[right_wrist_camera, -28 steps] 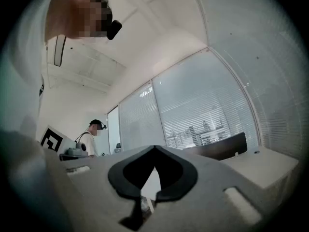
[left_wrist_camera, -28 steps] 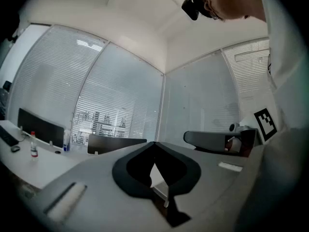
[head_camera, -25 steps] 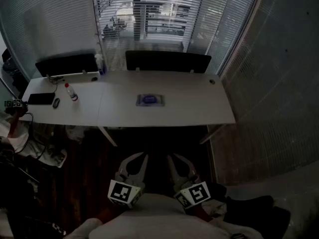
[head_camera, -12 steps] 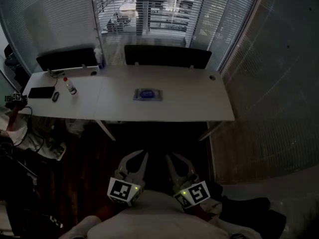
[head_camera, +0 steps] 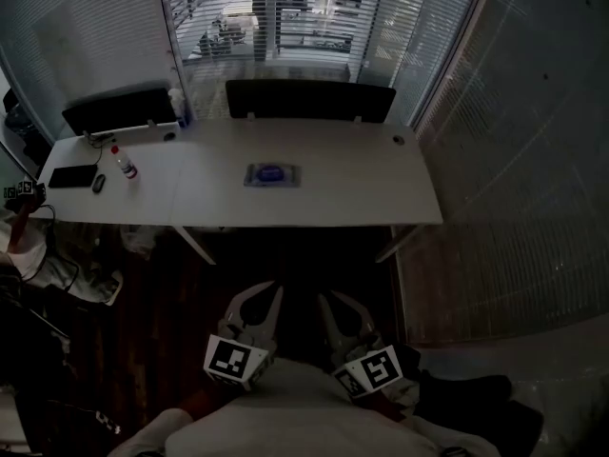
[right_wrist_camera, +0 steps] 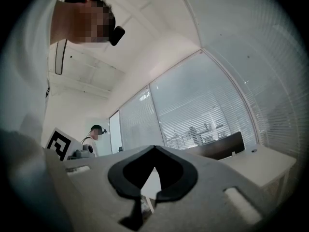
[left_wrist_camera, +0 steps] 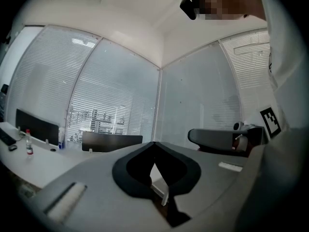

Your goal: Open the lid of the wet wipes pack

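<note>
Left gripper (head_camera: 262, 301) and right gripper (head_camera: 335, 305) pressed together, empty, still waist-high; blue-topped flat wet wipes pack (head_camera: 272, 174) on long white desk (head_camera: 362, 193) shifts up-frame, well apart; lid untouched.

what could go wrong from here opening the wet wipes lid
The wet wipes pack lies loose on the table, far from both grippers; prying its lid single-handed might slide it. The left gripper and right gripper have shut fingers; unopened, they would likely just shove the pack.
</note>
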Action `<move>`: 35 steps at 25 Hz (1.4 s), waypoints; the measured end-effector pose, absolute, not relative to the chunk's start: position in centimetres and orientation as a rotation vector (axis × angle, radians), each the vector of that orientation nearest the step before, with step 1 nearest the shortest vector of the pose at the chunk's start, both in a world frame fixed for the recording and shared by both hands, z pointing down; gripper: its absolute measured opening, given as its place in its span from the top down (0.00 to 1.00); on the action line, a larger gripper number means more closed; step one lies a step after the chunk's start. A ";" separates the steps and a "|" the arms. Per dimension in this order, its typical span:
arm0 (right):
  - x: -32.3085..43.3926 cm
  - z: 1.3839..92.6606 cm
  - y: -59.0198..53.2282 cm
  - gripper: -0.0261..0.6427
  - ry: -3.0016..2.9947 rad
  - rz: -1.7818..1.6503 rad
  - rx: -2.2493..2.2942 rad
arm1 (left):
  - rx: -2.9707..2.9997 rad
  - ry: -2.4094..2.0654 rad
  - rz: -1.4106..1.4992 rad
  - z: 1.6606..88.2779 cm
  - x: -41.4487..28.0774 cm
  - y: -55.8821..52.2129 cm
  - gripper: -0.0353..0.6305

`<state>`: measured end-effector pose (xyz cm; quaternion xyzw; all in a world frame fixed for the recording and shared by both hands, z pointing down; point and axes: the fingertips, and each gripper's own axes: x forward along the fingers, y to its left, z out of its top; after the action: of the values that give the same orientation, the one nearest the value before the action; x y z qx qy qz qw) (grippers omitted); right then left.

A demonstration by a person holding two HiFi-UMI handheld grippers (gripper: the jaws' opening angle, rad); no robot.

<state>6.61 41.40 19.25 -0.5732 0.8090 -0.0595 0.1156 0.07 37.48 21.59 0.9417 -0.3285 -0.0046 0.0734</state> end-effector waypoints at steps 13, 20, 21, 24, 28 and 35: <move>9.2 22.0 35.2 0.96 2.342 -0.195 -1.758 | 2.844 -0.943 0.006 23.2 2.6 30.5 0.94; 8.7 22.8 25.2 0.96 2.381 -0.214 -1.760 | 2.789 -0.968 0.029 24.6 1.8 20.4 0.94; 8.5 22.9 23.6 0.96 2.387 -0.217 -1.759 | 2.783 -0.969 0.031 24.8 1.6 18.8 0.94; 7.6 22.5 18.6 0.96 2.407 -0.214 -1.759 | 2.739 -0.986 0.036 24.6 0.7 14.1 0.94; 6.2 21.5 12.3 0.96 2.433 -0.184 -1.752 | 2.758 -1.002 0.009 23.9 -0.9 8.4 0.94; 5.6 21.7 5.3 0.96 2.456 -0.181 -1.747 | 2.760 -1.022 -0.001 23.9 -1.6 2.1 0.94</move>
<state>5.65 5.35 21.71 -0.5775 0.8119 -0.0599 0.0610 -1.58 2.06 23.90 0.9332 -0.3456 -0.0002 0.0989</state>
